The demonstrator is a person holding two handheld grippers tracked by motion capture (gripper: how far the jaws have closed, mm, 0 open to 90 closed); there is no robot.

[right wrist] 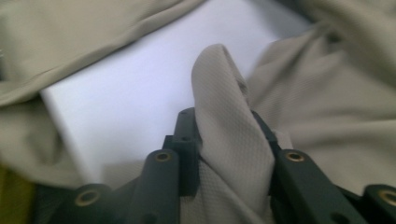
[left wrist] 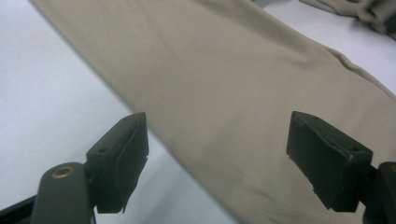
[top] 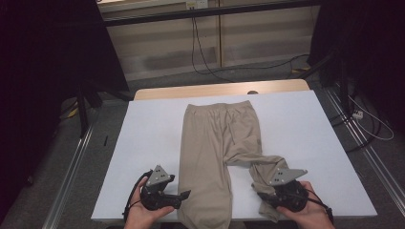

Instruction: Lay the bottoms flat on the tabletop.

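A pair of beige trousers [top: 215,138] lies flat on the white table [top: 296,124], waistband at the far end. Their right leg is bent and bunched near the front edge. My left gripper [top: 184,195] rests at the front left beside the straight leg. In the left gripper view it [left wrist: 217,158] stands open, with the leg's fabric [left wrist: 224,79] beneath and beyond the pads and nothing pinched. My right gripper [top: 264,191] sits in the bunched leg at the front right. In the right gripper view it [right wrist: 224,135] is shut on a raised fold of that fabric [right wrist: 219,93].
A strip of wooden tabletop [top: 219,89] shows past the white cover's far edge. Cables [top: 205,62] trail over the grey floor behind and to the right. Metal rails [top: 71,167] run along both sides of the table. Bare white surface [top: 148,138] flanks the trousers.
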